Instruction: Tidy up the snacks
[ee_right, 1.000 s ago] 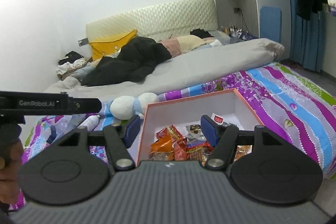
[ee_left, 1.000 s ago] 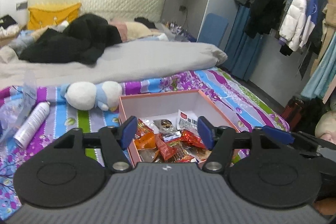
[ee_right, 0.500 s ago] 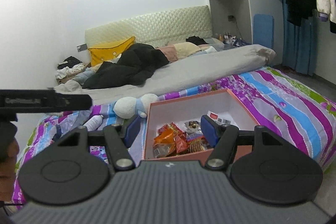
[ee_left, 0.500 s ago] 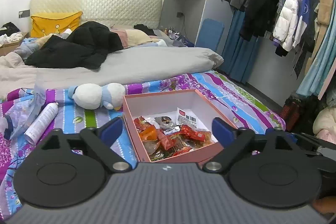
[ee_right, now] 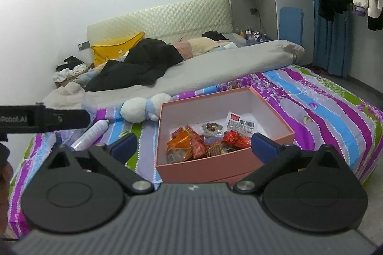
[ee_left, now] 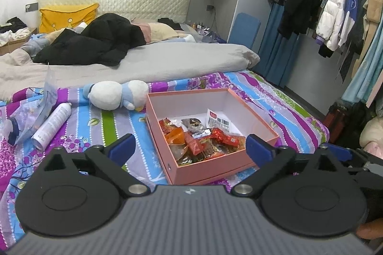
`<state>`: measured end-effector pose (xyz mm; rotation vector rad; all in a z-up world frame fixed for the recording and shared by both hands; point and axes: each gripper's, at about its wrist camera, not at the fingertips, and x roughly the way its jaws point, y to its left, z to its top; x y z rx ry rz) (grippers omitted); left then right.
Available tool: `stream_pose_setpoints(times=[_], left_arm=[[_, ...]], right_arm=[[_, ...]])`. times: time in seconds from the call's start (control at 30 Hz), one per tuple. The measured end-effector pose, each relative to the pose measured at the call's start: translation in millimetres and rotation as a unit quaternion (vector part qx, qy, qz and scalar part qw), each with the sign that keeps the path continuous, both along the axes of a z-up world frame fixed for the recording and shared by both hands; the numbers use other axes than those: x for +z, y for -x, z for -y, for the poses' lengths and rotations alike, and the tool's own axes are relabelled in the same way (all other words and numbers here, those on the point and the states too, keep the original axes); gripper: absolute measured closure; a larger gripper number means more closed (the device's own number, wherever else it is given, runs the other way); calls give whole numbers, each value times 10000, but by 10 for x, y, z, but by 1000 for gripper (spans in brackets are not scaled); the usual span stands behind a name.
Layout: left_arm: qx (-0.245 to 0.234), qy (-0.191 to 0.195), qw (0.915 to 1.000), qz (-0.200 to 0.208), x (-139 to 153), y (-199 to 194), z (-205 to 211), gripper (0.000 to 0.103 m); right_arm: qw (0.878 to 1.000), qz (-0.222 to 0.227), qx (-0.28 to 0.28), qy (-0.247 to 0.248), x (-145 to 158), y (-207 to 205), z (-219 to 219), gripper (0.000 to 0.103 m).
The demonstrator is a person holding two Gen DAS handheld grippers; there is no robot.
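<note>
A pink open box (ee_left: pixel 205 170) (ee_right: pixel 203 171) sits on the striped bedspread, white inside. Several wrapped snacks (ee_left: pixel 198 142) (ee_right: pixel 196 142), orange, red and silver, are piled in its near half. My left gripper (ee_left: pixel 189 147) hovers short of the box's near wall. Its blue-padded jaws are opening wide with nothing between them. My right gripper (ee_right: pixel 194 145) is also just in front of the box, jaws opening, nothing held. The left device's side (ee_right: pixel 43 117) shows at the left of the right wrist view.
A white and blue plush toy (ee_left: pixel 117 97) lies left of the box. Further left are a white spray bottle (ee_left: pixel 51 125) and a clear plastic bag (ee_left: pixel 36 111). A grey duvet (ee_left: pixel 167 61) and black jacket (ee_left: pixel 95 42) lie behind; hung clothes (ee_left: pixel 335 15) are at right.
Both grippers' jaws have spread much wider. Both views have drawn back from the box, so the whole box now shows between the fingers.
</note>
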<state>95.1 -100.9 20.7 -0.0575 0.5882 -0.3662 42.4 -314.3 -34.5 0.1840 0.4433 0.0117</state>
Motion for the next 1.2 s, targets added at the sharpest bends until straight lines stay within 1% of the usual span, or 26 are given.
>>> stream_pose_setpoints(times=[0.2,0.37,0.73,1.2], left_arm=[[-9,-22,10000,-34,31,26,-9,1],[120,-110,9998,-73,30,27,-45,1],[241,-98,9996,-146,72,14,-100,0],[259,-137,9995,-126,80,27,-94,0]], right_arm=[[10000,-1,20,-56,30,45,-38,0],[10000,19,33,-65,37,62,-59,0],[9999,53,6,-104,100,85,-39,0],[9999,27,-2,-151,132,93,-52,0]])
